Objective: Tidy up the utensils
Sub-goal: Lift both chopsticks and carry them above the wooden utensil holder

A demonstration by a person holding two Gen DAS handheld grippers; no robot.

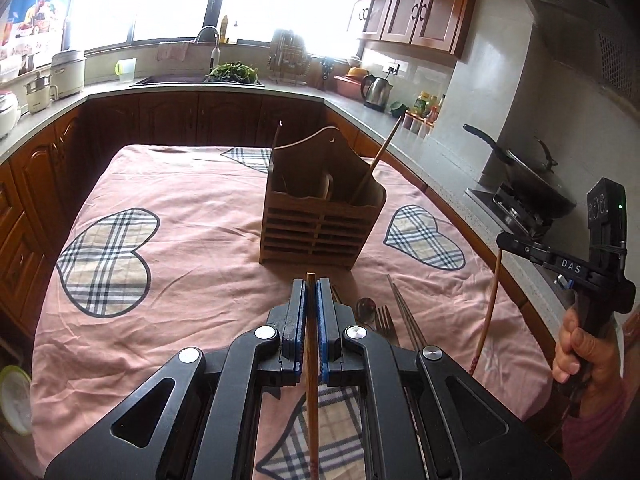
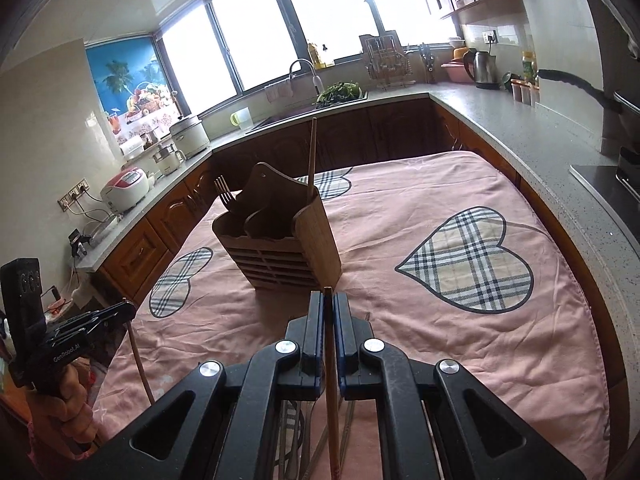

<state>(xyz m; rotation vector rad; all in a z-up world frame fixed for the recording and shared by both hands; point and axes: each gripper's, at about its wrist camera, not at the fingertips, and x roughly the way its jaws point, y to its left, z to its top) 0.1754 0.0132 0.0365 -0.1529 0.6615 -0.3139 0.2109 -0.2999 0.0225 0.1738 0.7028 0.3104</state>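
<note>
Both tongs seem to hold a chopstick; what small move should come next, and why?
Probably lift the left tongs forward over the wooden holder. They are shut on a chopstick, the holder's compartments stand open just ahead, and the right tongs grip another chopstick.

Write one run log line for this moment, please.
left gripper: shut on chopstick | right gripper: shut on second chopstick | holder: upright on cloth | spoon, fork: on cloth
</note>
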